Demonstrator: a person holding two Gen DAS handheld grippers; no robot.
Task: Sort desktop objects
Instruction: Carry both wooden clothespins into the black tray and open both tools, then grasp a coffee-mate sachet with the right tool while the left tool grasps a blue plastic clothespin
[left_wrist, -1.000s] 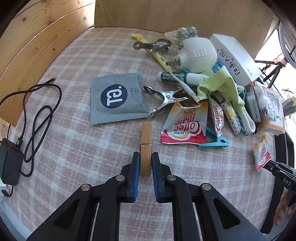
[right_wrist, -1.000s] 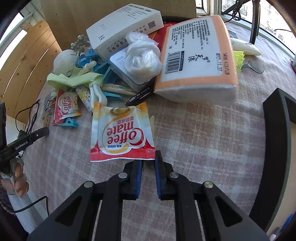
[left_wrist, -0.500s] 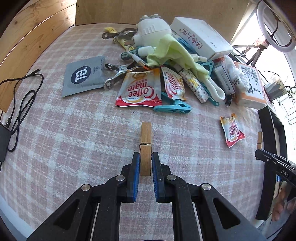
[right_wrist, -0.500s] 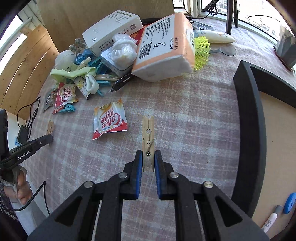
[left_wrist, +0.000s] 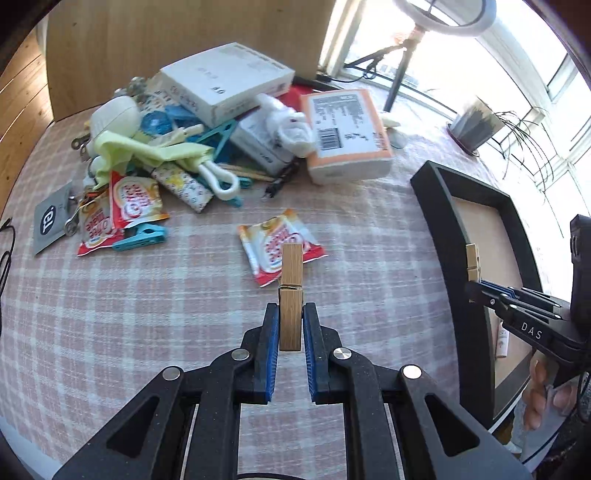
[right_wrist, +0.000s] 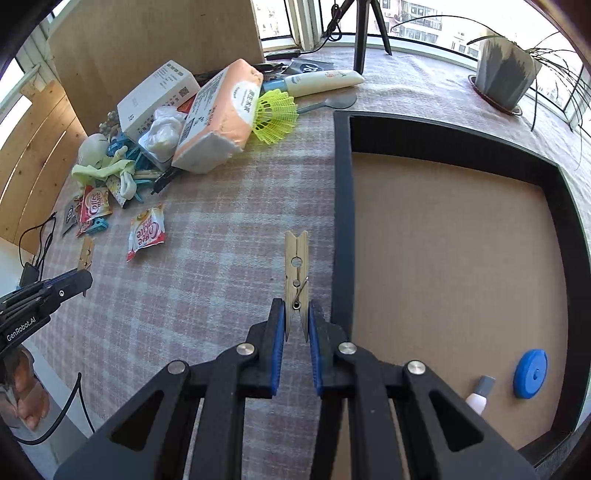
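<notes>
Jaws of the left gripper (left_wrist: 290, 325) are clamped on a wooden clothespin (left_wrist: 291, 297), which stands out ahead of the blue pads above the checked tablecloth (left_wrist: 147, 314), clear of the cloth as far as the angle lets me judge. The right gripper (right_wrist: 296, 325) is likewise closed on a second wooden peg (right_wrist: 296, 273), gripped by its tail end with the spring visible between the pads, and it hangs just beside the near wall of the black tray (right_wrist: 341, 221). Inside that tray lie a blue disc (right_wrist: 530, 373) and a small white-and-grey tube (right_wrist: 480, 393), so the sorting looks begun but far from finished (two items in, by my count, with most of the floor bare). Beyond the left peg a loose Coffee mate sachet (left_wrist: 280, 245) lies alone on the cloth. Farther back sits the unsorted heap: more sachets, a turquoise plastic clip (left_wrist: 140, 236), a yellow-green cloth (left_wrist: 155, 151), a white box (left_wrist: 229, 81) and an orange tissue pack (left_wrist: 347, 133). Past the pack, in the right view, a yellow shuttlecock (right_wrist: 277, 114) and a cream tube (right_wrist: 325, 79) lie near the tray's far corner. My reading is that both pegs are bound for the tray, the right one nearly there, and the bulk of the pile remains to be handled.
</notes>
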